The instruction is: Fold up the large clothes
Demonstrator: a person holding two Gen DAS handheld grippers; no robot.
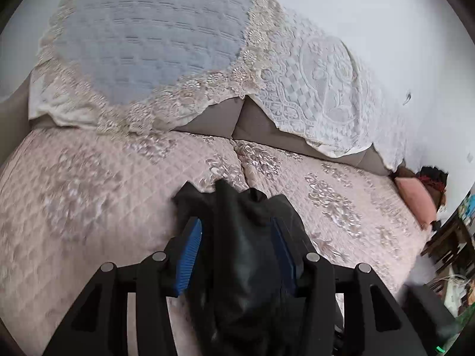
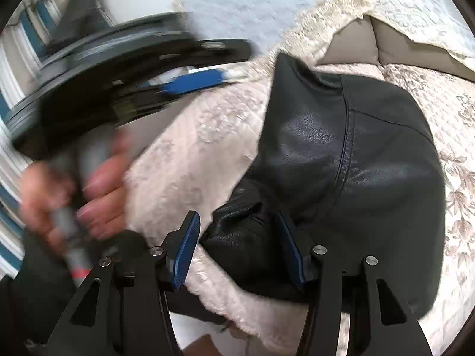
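A: Where was the black leather jacket (image 2: pixel 350 160) at that point?

B: Bunched on the pink quilted cover (image 2: pixel 190 148) of the sofa, filling the right wrist view from centre toward 3 o'clock, one seam running across it.

A: Folded?

B: Partly, I judged. It sat as 1 rounded heap, not a flat stack, so squaring and smoothing seemed left.

A: And the tongs?

B: The right gripper (image 2: pixel 239 246) stood spread, a crumpled edge between its blue pads (image 2: pixel 185 255) but not pinched. The left gripper (image 1: pixel 237 249) had dark material bunched between its pads; I could not tell whether they pressed it. It also showed blurred at 10 o'clock, in a hand (image 2: pixel 98 184).
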